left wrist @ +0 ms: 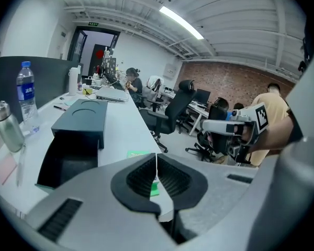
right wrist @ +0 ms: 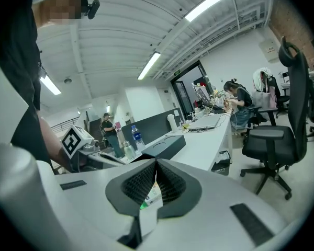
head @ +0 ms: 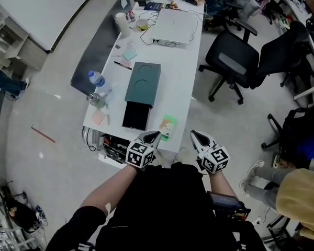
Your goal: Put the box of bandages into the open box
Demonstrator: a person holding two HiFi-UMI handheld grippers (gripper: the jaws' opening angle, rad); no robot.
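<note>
The bandage box [head: 168, 127], small and green, is seen lying flat close to the near edge of the desk [head: 180, 67], just right of the open box [head: 136, 115], whose black tray is drawn out toward the person from under a dark green cover [head: 143, 82]. Neither is touched. The left claw [head: 153, 135] is held just short of the desk edge, in front of the gap between tray and bandage box, with its jaws pressed together and nothing between them. The right claw [head: 197, 135] is held off the desk's near corner, right of the bandage box and apart from it. Its jaws are likewise seen closed tip to tip in the right gripper view, with only a glimpse of the bandage box beyond them. The task is judged to be at its start, with the reach for the pick in hand. For a clean pick, one claw should first be opened wider than the bandage box, then brought down over its narrow sides with the pads kept low. The bandage box looks thin and light, so a push from closed jaws is likely to slide it across the smooth desk or off the near edge. Once gripped, it should be lifted clear of the tray wall, carried left and lowered flat into the tray. A bottle [head: 99, 82] and a flask [head: 96, 99] are seen at the desk's left edge and a laptop [head: 172, 26] farther back, all well off that path.
</note>
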